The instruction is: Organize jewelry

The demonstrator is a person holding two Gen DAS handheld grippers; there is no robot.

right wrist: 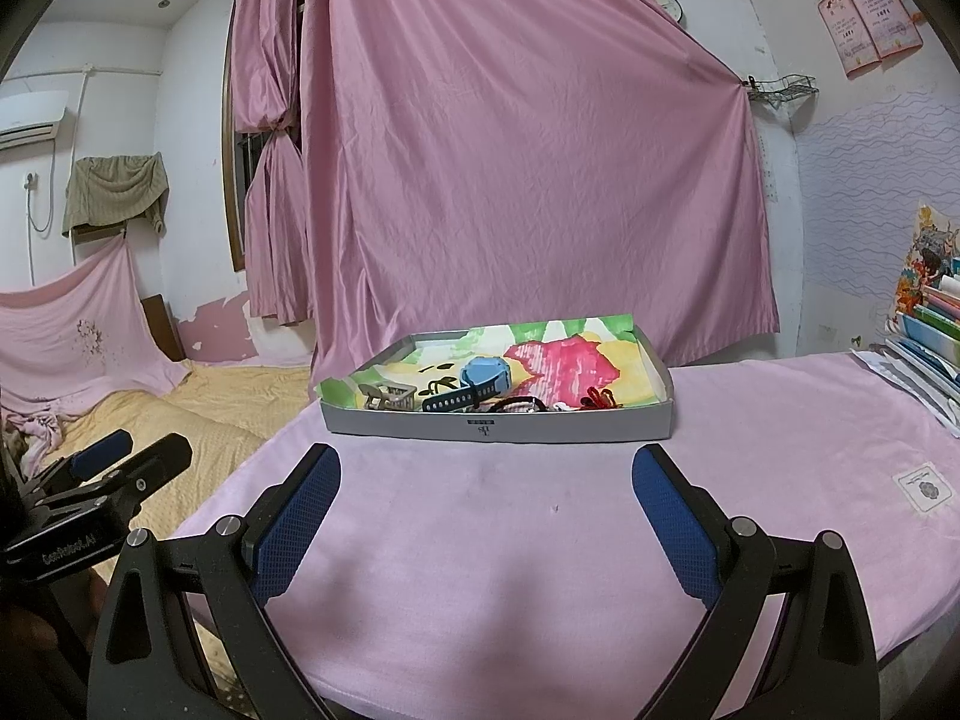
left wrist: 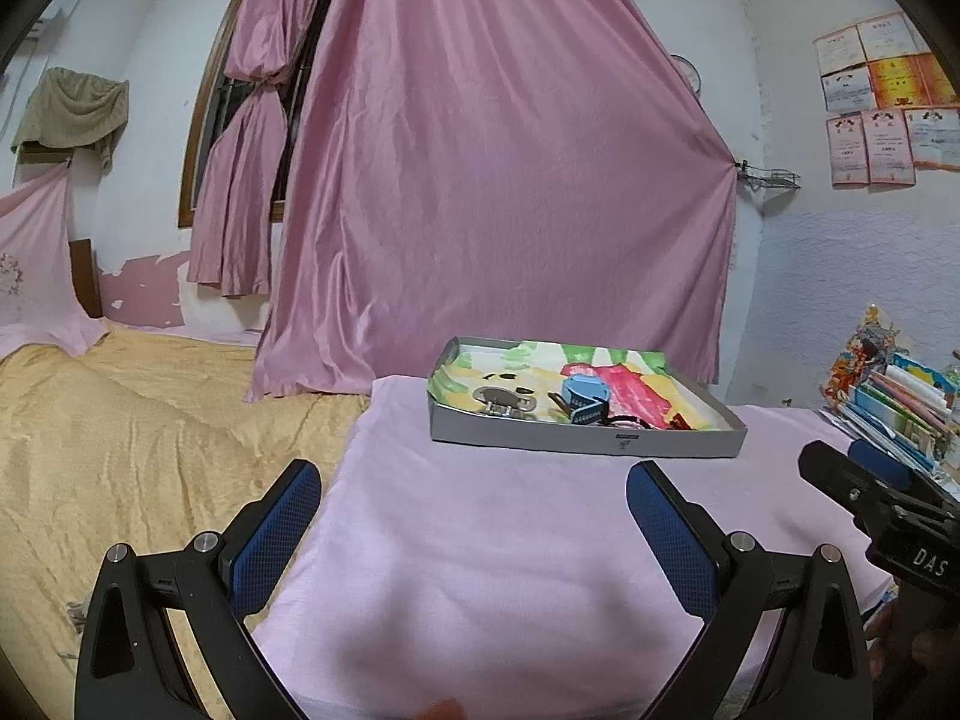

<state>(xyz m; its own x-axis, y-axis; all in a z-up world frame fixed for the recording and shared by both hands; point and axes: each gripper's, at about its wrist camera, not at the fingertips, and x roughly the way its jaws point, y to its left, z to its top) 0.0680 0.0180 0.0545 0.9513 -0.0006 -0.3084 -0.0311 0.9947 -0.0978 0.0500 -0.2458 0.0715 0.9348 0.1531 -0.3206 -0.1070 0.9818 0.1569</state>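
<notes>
Both spread, empty grippers, left point(left wrist: 474, 501) and right point(right wrist: 486, 483), face the tray point(right wrist: 498, 429) straight ahead, its long axis crosswise, right nearer.

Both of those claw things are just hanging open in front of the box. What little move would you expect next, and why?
Probably the right gripper moves forward over the near wall of the box toward the blue watch. Both grippers are open and empty, the left gripper equally short of the box, and the watch, a hair clip and small red pieces lie jumbled together inside.
</notes>
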